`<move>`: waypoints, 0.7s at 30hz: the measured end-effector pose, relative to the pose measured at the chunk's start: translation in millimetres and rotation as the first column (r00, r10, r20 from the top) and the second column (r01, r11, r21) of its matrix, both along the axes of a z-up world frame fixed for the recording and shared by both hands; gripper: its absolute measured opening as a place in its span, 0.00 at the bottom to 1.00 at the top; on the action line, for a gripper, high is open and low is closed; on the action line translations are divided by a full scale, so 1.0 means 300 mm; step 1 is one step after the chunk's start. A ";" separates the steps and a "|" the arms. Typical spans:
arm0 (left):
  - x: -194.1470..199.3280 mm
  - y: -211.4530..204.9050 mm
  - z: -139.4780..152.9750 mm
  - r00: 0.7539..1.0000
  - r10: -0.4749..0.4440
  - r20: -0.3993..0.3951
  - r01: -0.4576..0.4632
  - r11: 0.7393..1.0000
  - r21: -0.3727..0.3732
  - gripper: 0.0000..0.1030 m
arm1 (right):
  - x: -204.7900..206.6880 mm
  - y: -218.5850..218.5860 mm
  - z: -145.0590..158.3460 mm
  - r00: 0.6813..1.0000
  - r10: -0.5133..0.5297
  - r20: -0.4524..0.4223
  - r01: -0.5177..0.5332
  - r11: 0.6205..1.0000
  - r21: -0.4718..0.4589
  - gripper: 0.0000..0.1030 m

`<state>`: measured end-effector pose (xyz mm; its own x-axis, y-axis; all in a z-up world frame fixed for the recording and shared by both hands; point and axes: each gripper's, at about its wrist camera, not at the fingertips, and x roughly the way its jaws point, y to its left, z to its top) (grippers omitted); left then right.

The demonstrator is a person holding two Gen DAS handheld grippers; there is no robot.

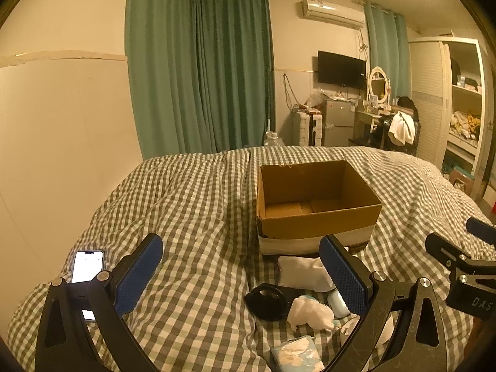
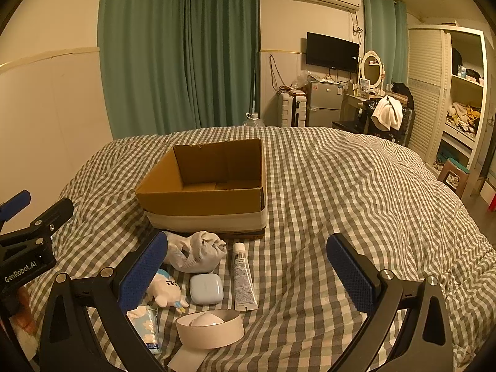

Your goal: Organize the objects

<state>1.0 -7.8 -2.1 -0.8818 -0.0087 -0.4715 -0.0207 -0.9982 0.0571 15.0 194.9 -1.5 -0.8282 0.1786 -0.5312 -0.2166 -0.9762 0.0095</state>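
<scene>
- Left wrist view: the left gripper (image 1: 241, 269) is hovering over the green-and-white checked bed cover (image 1: 192, 204), jaws spread wide and gripping nothing.
- Just ahead, the open brown cardboard box (image 1: 316, 204) is sitting on the cover, its inside looking bare.
- In front of the box a cluster is lying: a white rolled sock (image 1: 302, 271) touching the box's base, a black ring-shaped object (image 1: 266, 300) beside a small white plush toy (image 1: 310, 311), and a pale blue case (image 1: 338, 303) peeking out behind the right finger.
- A lit white-screened phone (image 1: 87, 266) is resting well apart on the left, partly behind the finger.
- The right gripper's black frame is showing at the right edge.
- Right wrist view: the right gripper (image 2: 246, 271) is hanging over the same cover, jaws released and empty.
- Between its fingers are lying the sock, the pale blue case, a white tube with printed label (image 2: 244, 277) and a beige roll of tape (image 2: 210, 328).
- The plush toy is lying beside the left finger, with a blue-patterned tissue pack (image 2: 147, 325) just below.
- The box is standing just beyond the sock.
</scene>
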 end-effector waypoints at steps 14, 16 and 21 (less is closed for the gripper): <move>-0.014 -0.002 -0.014 1.000 0.017 -0.016 -0.018 0.999 -0.032 1.00 | -0.008 0.021 -0.007 1.000 -0.007 0.004 0.007 1.000 -0.018 1.00; -0.016 -0.008 -0.020 1.000 0.006 -0.010 -0.007 1.000 -0.027 1.00 | -0.007 0.015 0.000 1.000 -0.010 0.000 0.010 1.000 -0.011 1.00; -0.032 -0.029 -0.027 1.000 0.000 0.012 0.001 1.000 -0.021 1.00 | -0.020 -0.003 0.006 1.000 0.003 0.012 -0.003 1.000 -0.008 1.00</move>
